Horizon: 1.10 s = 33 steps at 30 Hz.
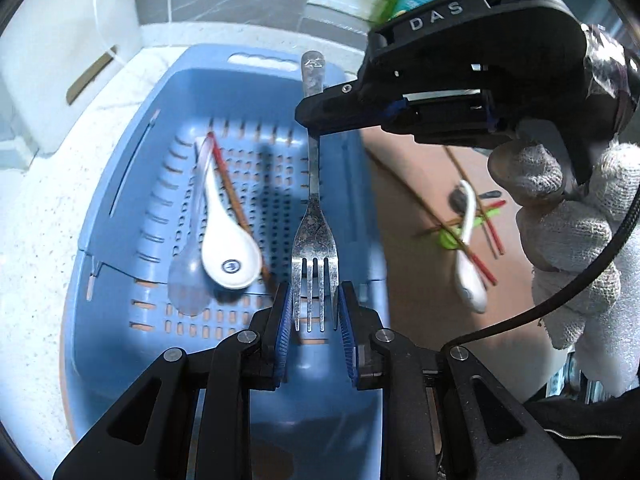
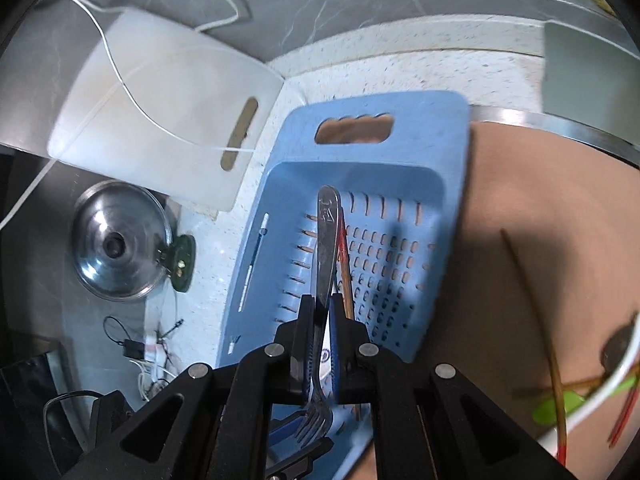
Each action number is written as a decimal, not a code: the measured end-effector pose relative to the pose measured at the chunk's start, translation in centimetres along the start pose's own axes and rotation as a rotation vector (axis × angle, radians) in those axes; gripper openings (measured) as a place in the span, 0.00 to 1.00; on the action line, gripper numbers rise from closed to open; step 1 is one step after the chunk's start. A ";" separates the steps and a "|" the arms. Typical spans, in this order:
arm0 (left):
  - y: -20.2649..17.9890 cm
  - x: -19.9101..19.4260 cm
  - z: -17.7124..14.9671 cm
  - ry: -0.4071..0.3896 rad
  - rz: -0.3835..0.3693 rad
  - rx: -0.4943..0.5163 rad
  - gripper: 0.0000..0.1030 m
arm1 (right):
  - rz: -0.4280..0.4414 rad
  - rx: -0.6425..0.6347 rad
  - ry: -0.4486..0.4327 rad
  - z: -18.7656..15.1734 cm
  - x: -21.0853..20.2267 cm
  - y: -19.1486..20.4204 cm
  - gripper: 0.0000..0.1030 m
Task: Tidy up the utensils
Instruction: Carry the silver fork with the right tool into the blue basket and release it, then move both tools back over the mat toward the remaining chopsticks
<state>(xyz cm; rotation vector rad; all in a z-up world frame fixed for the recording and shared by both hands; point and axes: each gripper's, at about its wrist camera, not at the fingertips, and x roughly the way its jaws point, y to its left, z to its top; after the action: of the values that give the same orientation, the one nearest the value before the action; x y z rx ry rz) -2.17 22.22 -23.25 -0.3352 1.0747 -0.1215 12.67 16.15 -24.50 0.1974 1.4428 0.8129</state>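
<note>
Fork [image 1: 315, 216] hangs over the blue basket [image 1: 120, 184], held by the right gripper [image 1: 316, 130], which is clamped on the handle partway along, edge-on between the pads. Tines point back toward the left gripper [image 1: 314, 312], handle end toward the basket's far handle slot. Looks like a handover or a two-point lowering, so the fork goes in flat and lengthwise rather than dropped.

Left gripper is part-open, its jaws either side of the tines with a visible gap on both sides; not gripping as far as I can tell. Probably there to steady or take the head end.

Inside the basket, left of the fork: white soup spoon [image 1: 228, 244], bowl toward the near end, lying over a clear plastic spoon [image 1: 188, 280], with one red-tipped chopstick [image 1: 236, 200] alongside. All run the same way, so the fork's lengthwise orientation matches that layout.

Right of the basket, on the brown surface [image 1: 404, 264]: another white spoon [image 1: 470, 248] tangled with chopsticks [image 1: 486, 256] and something green [image 1: 450, 238], still to sort.

Left of the basket on the bench [image 2: 400, 68]: white cutting board [image 2: 160, 116] and, beyond the bench edge, a steel lid [image 2: 120, 240]. Neither is in play.

Risk: the edge-on grip may let the fork pivot when released.
</note>
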 end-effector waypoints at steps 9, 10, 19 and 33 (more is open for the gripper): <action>1.1 1.8 0.5 0.032 0.085 -0.021 0.21 | -0.070 -0.013 0.070 1.3 3.5 -0.1 0.07; 0.9 2.0 0.6 0.038 0.088 -0.014 0.21 | -0.080 -0.020 0.078 1.5 3.8 0.0 0.07; 0.1 3.8 1.1 0.073 0.113 0.025 0.19 | -0.145 -0.059 0.118 2.1 5.4 0.1 0.06; 1.3 3.7 2.0 0.057 0.130 -0.015 0.14 | -0.220 -0.122 0.166 2.4 7.4 1.5 0.05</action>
<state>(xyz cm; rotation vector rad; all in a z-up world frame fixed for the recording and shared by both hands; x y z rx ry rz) 1.25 22.90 -25.89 -0.2759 1.1512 -0.0073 13.72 22.48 -29.08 -0.1227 1.5333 0.7465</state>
